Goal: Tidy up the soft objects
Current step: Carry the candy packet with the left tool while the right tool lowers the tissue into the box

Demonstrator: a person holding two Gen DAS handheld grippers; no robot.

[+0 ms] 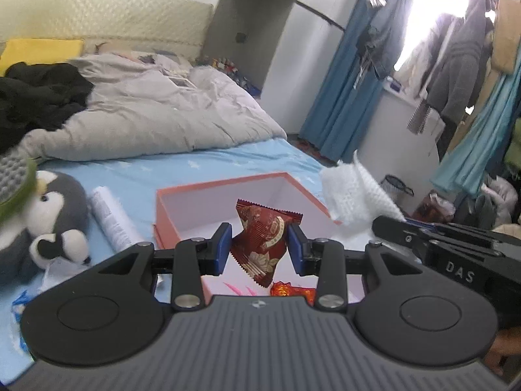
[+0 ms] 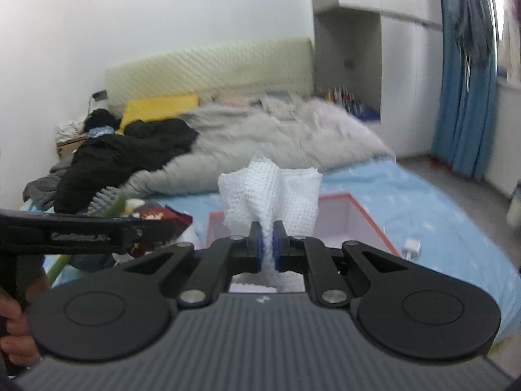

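A red snack packet (image 1: 260, 241) is pinched by the left gripper (image 1: 260, 247) above an open pink box (image 1: 182, 195) on the blue bedsheet (image 1: 146, 169), while a white cloth (image 2: 270, 192) is clamped in the right gripper (image 2: 267, 244) over the box's right side. A plush penguin (image 1: 42, 221) is seen at left.

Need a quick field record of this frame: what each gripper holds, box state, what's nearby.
left gripper: shut on red snack packet, above the box
right gripper: shut on white textured cloth
pink box: open, on blue bedsheet; orange wrapper inside
left of box: penguin plush, rolled paper
background: grey duvet, black clothing
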